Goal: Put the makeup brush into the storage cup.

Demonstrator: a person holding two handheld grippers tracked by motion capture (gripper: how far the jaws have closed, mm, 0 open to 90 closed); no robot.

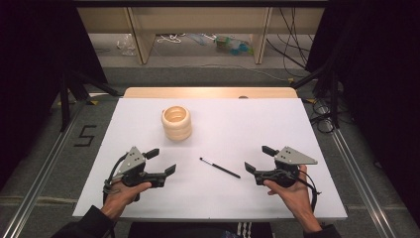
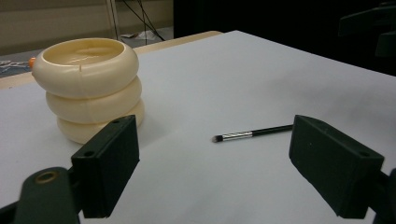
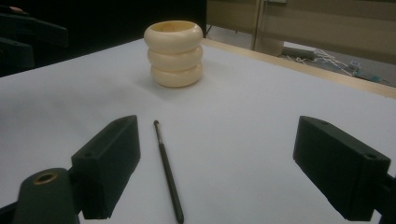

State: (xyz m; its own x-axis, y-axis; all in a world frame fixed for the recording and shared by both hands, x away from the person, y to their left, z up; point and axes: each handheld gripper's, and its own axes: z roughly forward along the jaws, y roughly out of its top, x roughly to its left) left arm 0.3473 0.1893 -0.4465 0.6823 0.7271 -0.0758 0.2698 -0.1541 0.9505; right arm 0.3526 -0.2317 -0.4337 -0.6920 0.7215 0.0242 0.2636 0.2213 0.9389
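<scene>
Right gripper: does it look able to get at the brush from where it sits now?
Probably yes. The right gripper is open, and the brush lies flat on bare white table just beside it, nothing between them. The cream holder stands well off.

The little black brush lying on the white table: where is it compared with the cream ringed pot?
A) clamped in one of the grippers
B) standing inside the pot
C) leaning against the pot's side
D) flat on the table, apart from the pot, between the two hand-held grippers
D: the brush lies flat on bare table, clear of the pot, between the left gripper and right gripper, both open.
</scene>
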